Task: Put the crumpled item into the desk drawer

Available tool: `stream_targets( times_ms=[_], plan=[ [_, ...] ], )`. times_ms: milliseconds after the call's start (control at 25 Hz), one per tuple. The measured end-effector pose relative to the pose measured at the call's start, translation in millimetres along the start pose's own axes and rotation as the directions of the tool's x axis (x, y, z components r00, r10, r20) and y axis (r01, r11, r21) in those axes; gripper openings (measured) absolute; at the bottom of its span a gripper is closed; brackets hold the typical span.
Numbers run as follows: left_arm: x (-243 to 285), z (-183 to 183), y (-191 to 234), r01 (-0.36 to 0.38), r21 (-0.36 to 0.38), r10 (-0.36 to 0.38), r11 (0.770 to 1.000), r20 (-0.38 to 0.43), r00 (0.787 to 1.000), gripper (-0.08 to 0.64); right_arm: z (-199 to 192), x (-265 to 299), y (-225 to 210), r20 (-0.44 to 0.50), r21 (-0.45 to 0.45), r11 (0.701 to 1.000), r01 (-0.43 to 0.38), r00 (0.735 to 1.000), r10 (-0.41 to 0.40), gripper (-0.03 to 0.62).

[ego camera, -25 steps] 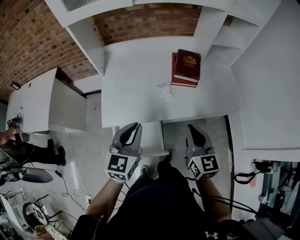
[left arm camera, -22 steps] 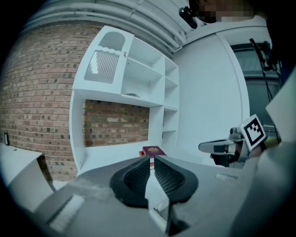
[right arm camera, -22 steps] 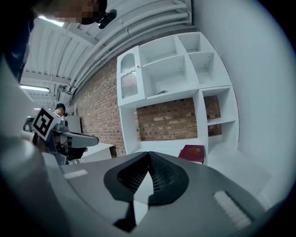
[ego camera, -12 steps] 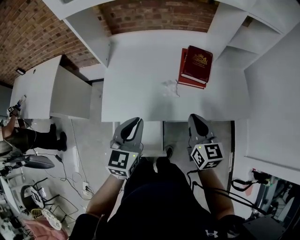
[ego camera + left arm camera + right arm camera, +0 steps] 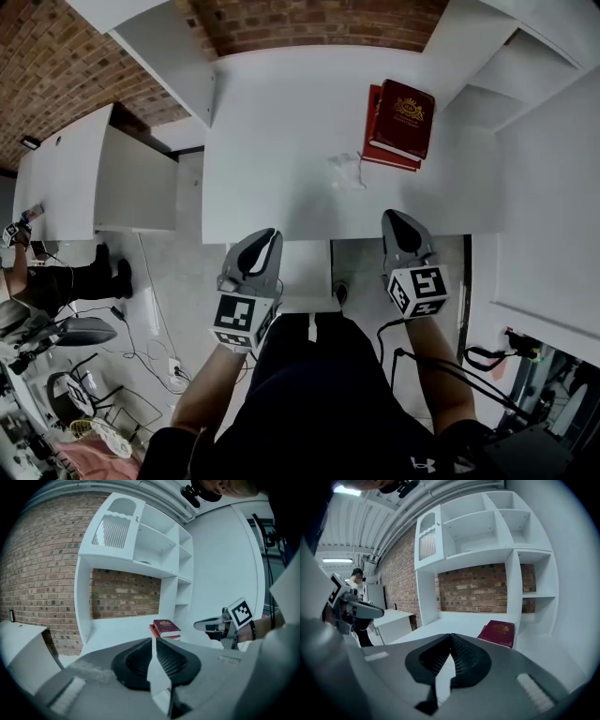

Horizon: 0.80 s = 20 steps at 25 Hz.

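The crumpled item (image 5: 345, 170), a small pale clear wad, lies on the white desk (image 5: 272, 141) just left of the front of two stacked red books (image 5: 401, 125). My left gripper (image 5: 268, 234) is shut and empty, with its tips at the desk's front edge. My right gripper (image 5: 394, 217) is shut and empty too, and its tips reach just over that edge, short of the wad. In the left gripper view the shut jaws point at the books (image 5: 166, 626). A white panel (image 5: 305, 272) hangs below the desk's edge between the grippers; I cannot tell whether it is the drawer.
White shelving (image 5: 525, 75) rises at the desk's right and back, before a brick wall (image 5: 319, 19). A second white desk (image 5: 94, 187) stands to the left, with a person (image 5: 56, 281) beside it. Cables (image 5: 159, 328) and a chair base lie on the floor at lower left.
Both grippers have moved forward to the desk's front edge, the right one slightly over it. The wad and the books have not moved.
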State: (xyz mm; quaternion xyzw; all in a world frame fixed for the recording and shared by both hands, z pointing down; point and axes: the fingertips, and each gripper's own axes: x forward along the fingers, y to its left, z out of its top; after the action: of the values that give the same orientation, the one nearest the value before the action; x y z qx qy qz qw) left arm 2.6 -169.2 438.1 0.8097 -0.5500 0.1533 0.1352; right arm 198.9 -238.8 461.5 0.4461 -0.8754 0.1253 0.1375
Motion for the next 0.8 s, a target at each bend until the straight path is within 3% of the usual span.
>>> stream_targets(
  times_ms=[480,800],
  plan=[
    [8.9,-33.2,31.7,0.019,-0.034,-0.022,0.999,-0.08,0.997,0.031,-41.4,73.5,-23.9,-0.178,-0.145,0.989,0.02,0.983,-0.046,0.003],
    [7.3,-48.7,45.8,-0.002,-0.054,-0.005,0.999,-0.115,0.993,0.031,-78.0,119.9,-34.2,-0.291,-0.127,0.992,0.007,0.956,-0.044,0.004]
  ],
)
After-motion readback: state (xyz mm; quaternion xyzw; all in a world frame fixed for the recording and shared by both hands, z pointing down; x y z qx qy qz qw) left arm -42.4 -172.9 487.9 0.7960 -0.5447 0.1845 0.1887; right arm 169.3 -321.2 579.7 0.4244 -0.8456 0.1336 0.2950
